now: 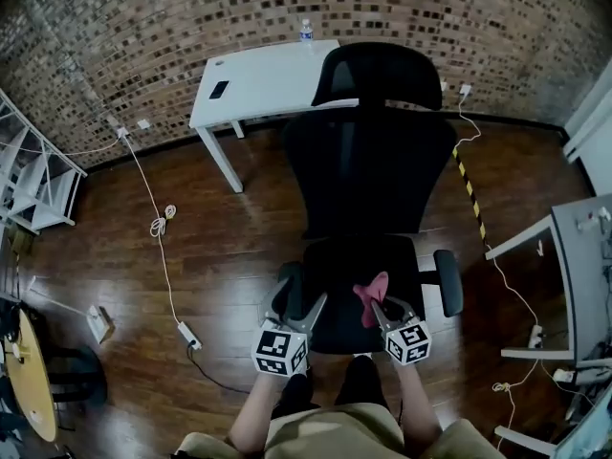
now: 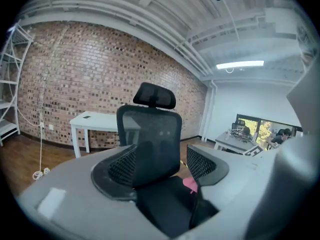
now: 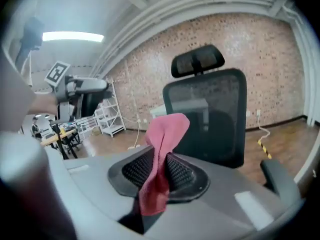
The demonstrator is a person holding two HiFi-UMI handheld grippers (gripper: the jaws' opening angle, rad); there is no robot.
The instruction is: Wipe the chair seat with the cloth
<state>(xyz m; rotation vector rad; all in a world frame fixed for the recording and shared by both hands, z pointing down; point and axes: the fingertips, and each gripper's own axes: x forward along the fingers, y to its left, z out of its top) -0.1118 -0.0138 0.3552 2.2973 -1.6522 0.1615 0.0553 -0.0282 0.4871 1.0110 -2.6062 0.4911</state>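
A black office chair (image 1: pixel 368 165) with a mesh back and headrest stands in front of me, its dark seat (image 1: pixel 339 275) facing me. My right gripper (image 1: pixel 380 309) is shut on a pink cloth (image 1: pixel 371 295), which sticks up over the seat's right front; in the right gripper view the cloth (image 3: pixel 162 159) is pinched between the jaws and folds upward. My left gripper (image 1: pixel 298 309) hangs open over the seat's left front with nothing in it. The left gripper view shows the seat (image 2: pixel 165 204) between its spread jaws and the cloth (image 2: pixel 190 184) at the right.
A white table (image 1: pixel 268 84) with a water bottle (image 1: pixel 306 32) and a dark phone (image 1: pixel 219 90) stands behind the chair against the brick wall. The chair's right armrest (image 1: pixel 448 281) juts out. A cable and power strip (image 1: pixel 187 334) lie on the wooden floor at left. A white desk (image 1: pixel 574 275) stands right.
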